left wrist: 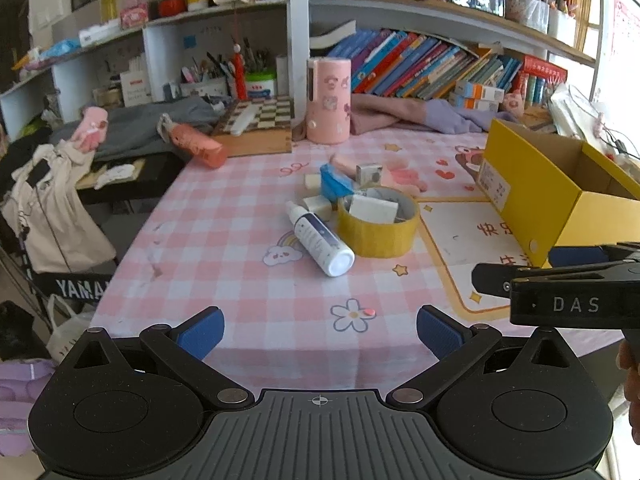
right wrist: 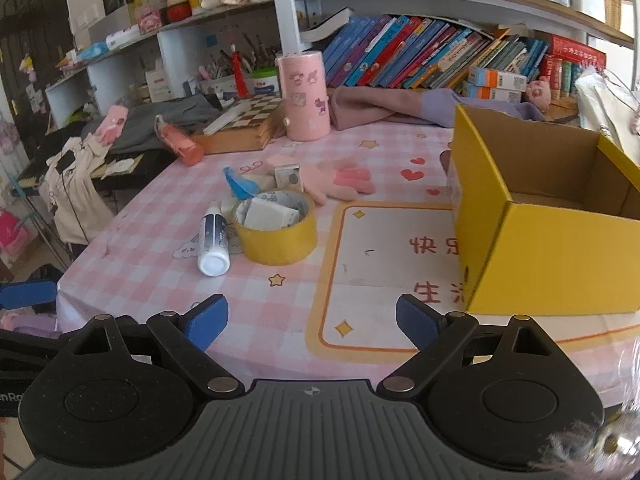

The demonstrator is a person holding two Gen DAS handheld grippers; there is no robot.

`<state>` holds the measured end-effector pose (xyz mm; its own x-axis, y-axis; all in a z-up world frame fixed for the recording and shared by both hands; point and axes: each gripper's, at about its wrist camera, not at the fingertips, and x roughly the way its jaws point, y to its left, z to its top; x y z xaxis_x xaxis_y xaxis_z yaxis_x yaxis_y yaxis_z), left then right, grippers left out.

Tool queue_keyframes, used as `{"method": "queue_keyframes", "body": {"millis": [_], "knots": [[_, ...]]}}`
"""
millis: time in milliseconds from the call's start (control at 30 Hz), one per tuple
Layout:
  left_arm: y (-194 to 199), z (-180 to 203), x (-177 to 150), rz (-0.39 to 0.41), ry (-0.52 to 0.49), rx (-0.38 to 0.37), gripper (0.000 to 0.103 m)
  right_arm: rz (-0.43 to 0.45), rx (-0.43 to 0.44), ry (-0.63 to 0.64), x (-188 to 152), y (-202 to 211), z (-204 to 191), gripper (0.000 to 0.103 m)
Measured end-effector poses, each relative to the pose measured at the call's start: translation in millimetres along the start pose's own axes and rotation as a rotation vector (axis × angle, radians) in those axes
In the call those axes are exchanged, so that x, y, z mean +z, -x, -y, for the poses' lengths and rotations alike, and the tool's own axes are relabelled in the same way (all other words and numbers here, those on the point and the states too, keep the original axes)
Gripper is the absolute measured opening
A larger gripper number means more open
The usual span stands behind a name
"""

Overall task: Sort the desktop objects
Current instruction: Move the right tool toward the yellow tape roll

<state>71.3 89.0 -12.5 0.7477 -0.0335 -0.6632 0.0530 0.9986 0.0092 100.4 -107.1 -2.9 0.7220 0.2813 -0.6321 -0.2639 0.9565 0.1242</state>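
Observation:
A roll of yellow tape [left wrist: 378,230] [right wrist: 276,228] lies flat mid-table with a white eraser block [left wrist: 374,209] [right wrist: 270,214] inside it. A white spray bottle [left wrist: 320,240] [right wrist: 214,240] lies on its side to its left. Behind are a blue piece [left wrist: 334,184] [right wrist: 240,184], a small grey box [left wrist: 369,173] [right wrist: 288,176] and a pink glove [right wrist: 344,182]. An open yellow cardboard box [left wrist: 548,196] [right wrist: 552,240] stands at the right. My left gripper [left wrist: 320,334] is open and empty over the near table edge. My right gripper [right wrist: 312,326] is open and empty, also near the front edge.
A pink cylinder holder [left wrist: 329,100] [right wrist: 304,96], a chessboard box [left wrist: 260,120] and an orange-pink bottle [left wrist: 196,142] sit at the back. Clothes and bookshelves line the rear. A keyboard stand and hanging clothes are off the table's left edge [left wrist: 132,248].

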Motion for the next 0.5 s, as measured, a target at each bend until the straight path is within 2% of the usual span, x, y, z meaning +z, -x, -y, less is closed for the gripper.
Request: {"method": "queue_keyframes", "body": {"millis": [300, 500], "knots": [[-29.1, -0.3, 19.9, -0.008, -0.047, -0.067, 0.103, -0.032, -0.011, 0.041, 21.0, -29.0, -3.5, 0.091], [-54.7, -1.5, 31.7, -0.040, -0.051, -0.048, 0.102, -0.037, -0.004, 0.059, 38.3, -47.4, 1.8, 0.091]]}}
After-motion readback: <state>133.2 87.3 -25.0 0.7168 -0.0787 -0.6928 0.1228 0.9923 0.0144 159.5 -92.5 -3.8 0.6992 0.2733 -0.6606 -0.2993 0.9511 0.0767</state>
